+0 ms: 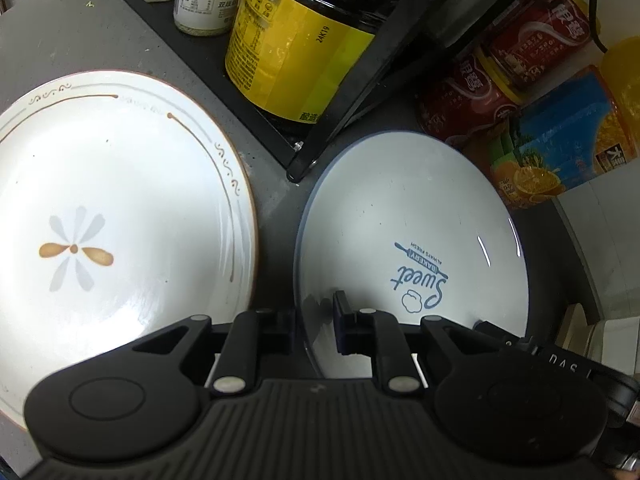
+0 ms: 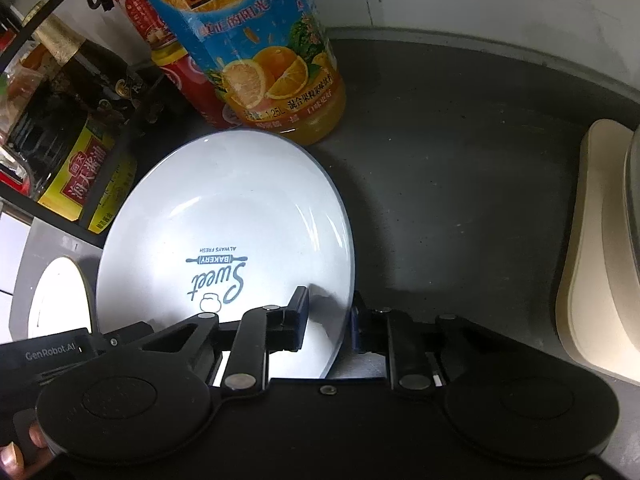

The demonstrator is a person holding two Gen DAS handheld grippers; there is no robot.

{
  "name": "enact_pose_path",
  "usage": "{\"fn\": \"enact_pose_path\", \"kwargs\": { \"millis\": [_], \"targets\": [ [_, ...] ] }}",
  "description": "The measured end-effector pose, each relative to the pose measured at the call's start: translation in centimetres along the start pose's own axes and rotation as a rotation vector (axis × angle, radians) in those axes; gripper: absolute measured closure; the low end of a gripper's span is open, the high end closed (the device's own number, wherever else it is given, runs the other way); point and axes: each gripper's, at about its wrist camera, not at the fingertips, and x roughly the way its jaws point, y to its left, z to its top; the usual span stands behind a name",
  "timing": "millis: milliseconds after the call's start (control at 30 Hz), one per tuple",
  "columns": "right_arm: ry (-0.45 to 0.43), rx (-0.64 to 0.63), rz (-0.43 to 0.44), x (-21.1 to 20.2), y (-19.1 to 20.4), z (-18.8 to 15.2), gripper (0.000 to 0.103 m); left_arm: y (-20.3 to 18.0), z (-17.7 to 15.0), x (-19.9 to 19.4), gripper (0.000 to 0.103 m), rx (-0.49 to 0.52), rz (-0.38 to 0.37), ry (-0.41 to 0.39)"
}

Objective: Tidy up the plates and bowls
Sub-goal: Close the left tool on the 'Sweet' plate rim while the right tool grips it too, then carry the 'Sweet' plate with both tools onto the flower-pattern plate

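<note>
A white plate with a blue rim and "Sweet Bakery" print sits on the grey counter, seen in both wrist views. My left gripper is shut across its left rim, one finger over the inside and one outside. At the opposite rim, my right gripper is shut the same way. A larger white plate with a flower motif and brown trim lies flat just left of it, and shows as a bright edge in the right wrist view. Whether the blue-rimmed plate is lifted off the counter I cannot tell.
A black rack behind the plates holds a yellow-labelled dark jar and white bottles. Red cans and an orange juice bottle stand just beyond the blue-rimmed plate. A beige appliance sits at the right. A hand shows at the lower left.
</note>
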Motion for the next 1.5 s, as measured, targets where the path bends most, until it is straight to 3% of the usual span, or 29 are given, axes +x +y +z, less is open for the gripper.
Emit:
{"fn": "enact_pose_path", "kwargs": {
  "millis": [300, 933, 1100, 1500],
  "targets": [
    [-0.011, 0.016, 0.053, -2.6, 0.4, -0.2, 0.093, 1.8, 0.7, -1.2, 0.092, -0.041, -0.075, 0.003],
    [-0.1, 0.073, 0.014, -10.6, 5.0, -4.3, 0.091, 4.5, 2.2, -7.0, 0.096, 0.052, -0.206, 0.05],
    [-0.115, 0.092, 0.016, -11.0, 7.1, -6.0, 0.091, 6.0, 2.4, -8.9, 0.096, 0.1, -0.209, 0.05],
    [-0.112, 0.091, 0.031, -10.6, 12.9, -9.6, 0.09, 12.0, 2.5, -11.4, 0.096, 0.11, -0.19, 0.053]
  ]
}}
